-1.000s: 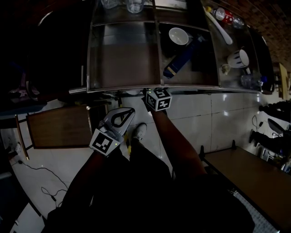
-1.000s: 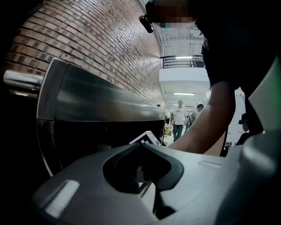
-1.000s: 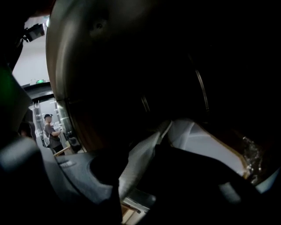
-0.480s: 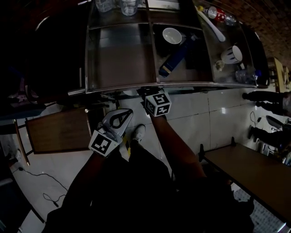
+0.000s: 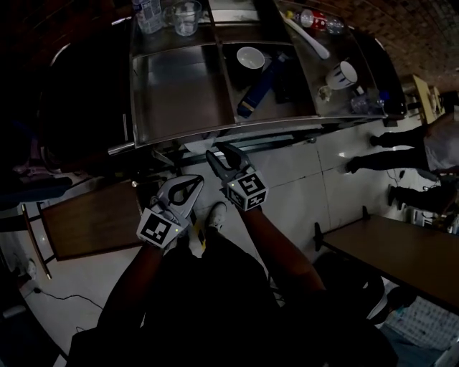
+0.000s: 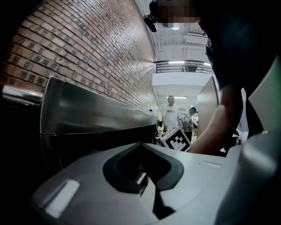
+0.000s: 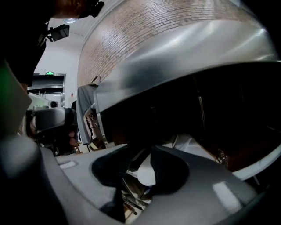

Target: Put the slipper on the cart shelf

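The steel cart (image 5: 215, 132) stands in front of me, seen from above. A white shape (image 5: 203, 146) shows under its front rim. It may be the slipper, on the lower level. In the right gripper view the same white thing (image 7: 186, 143) lies in the dark beyond the jaws. My right gripper (image 5: 215, 149) points under the rim. Its jaws are closing, slightly apart, with nothing between them (image 7: 149, 148). My left gripper (image 5: 192, 180) hangs lower left, tips together and empty, and faces the cart's side (image 6: 141, 144).
The cart top holds a glass (image 5: 186, 16), a bowl (image 5: 250, 56), a blue packet (image 5: 256, 87), a mug (image 5: 343, 74) and a bottle (image 5: 315, 20). A brown table (image 5: 86, 218) stands left, another (image 5: 387, 251) right. My white shoe (image 5: 217, 213) is below the grippers. People (image 5: 430, 143) stand right.
The right gripper has drawn back from under the cart's rim, so its jaws now show in the head view. The left gripper has barely moved.
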Tool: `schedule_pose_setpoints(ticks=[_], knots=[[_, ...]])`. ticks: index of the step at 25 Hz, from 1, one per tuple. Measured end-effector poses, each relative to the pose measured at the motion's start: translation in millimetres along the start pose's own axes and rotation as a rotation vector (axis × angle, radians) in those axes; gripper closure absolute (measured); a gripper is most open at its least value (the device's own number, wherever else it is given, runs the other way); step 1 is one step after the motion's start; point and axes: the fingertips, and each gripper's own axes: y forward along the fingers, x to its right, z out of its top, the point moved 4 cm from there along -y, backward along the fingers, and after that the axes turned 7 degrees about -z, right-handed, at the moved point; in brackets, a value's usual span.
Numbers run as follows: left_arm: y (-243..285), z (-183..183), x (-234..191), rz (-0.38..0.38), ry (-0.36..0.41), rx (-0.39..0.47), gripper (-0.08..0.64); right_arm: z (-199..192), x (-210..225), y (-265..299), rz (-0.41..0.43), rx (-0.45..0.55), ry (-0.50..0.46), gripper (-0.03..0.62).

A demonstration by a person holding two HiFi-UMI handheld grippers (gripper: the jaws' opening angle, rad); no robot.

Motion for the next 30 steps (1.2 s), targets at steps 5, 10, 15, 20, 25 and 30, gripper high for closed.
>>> schedule_pose_setpoints(ticks=[5,10,15,20,25,30], knots=[[-18.9,4.5,7.8,-0.025,0.012,0.003,0.56,20.3,-33.8,-35.6,0.017,0.065,-0.023,0.562],[-41.2,11.9,16.6,-0.041,0.013,0.018,0.56,51.8,-74.1,-65.6,0.053,0.133,-0.045,0.592],[-65.5,31.6,30.2,-0.047,0.031,0.053,0.56,79.4,-115.1,-95.9,0.089,0.19,-0.084,0.592],[-91.7,45.2,39.5,-0.054,0.056,0.057,0.56,88.8,-148.8,-120.3,0.111,0.197,-0.12,0.592],[-118.1,47.3,46.4,-0.05,0.048,0.058,0.56,88.5,-176.8,-137.8,0.135,0.183,-0.118,0.592],[-144.0,48.1,54.1,-0.052,0.048,0.056,0.56,90.9,-208.2,-144.4,0.163,0.186,-0.114,0.592]])
